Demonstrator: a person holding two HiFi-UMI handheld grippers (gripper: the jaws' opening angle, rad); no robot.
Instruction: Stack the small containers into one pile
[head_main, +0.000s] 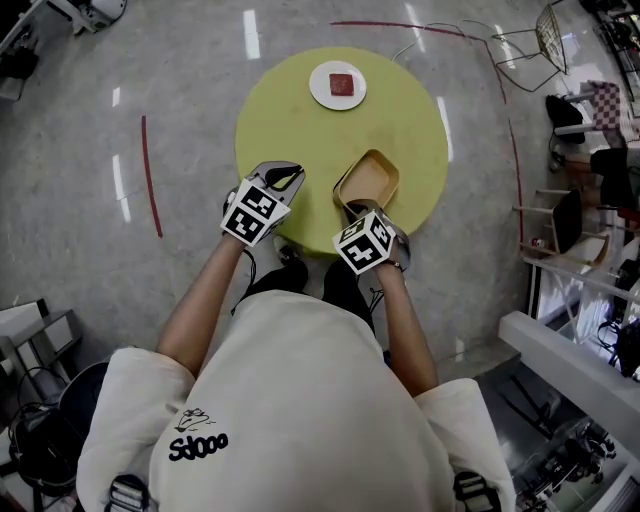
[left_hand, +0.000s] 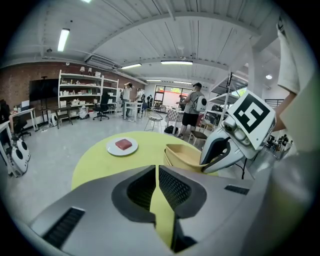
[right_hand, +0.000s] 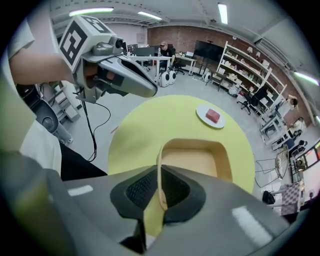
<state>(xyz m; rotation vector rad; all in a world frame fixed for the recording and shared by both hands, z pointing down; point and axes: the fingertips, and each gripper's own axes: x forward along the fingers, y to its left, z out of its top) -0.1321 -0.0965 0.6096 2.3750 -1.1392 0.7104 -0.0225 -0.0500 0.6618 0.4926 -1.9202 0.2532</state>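
Looking down from the head view, a round yellow table (head_main: 300, 90) stood in front of the person. A white plate (head_main: 318, 90) with a red block (head_main: 342, 84) on it sat at the far edge. A tan container (head_main: 368, 180) lay on the near right part of the table, well apart from the plate. The right gripper (head_main: 360, 210) met the container's near rim. The left gripper (head_main: 285, 178) hung over the near left edge, beside the container but clear of it.

In the left gripper view, the left gripper's (left_hand: 156, 172) jaws stood almost together. Only a thin slit showed between them, and through it the table top was seen; they held nothing. The container appeared to the right with the other gripper on its rim. A second rim line seemed to show below the first, so it may have been two containers nested, though this could not be confirmed.

In the right gripper view, the right gripper's (right_hand: 160, 190) jaws were closed narrowly on the near wall of the container, one pad inside and one outside. The container's hollow opened away from the jaws, toward the plate.
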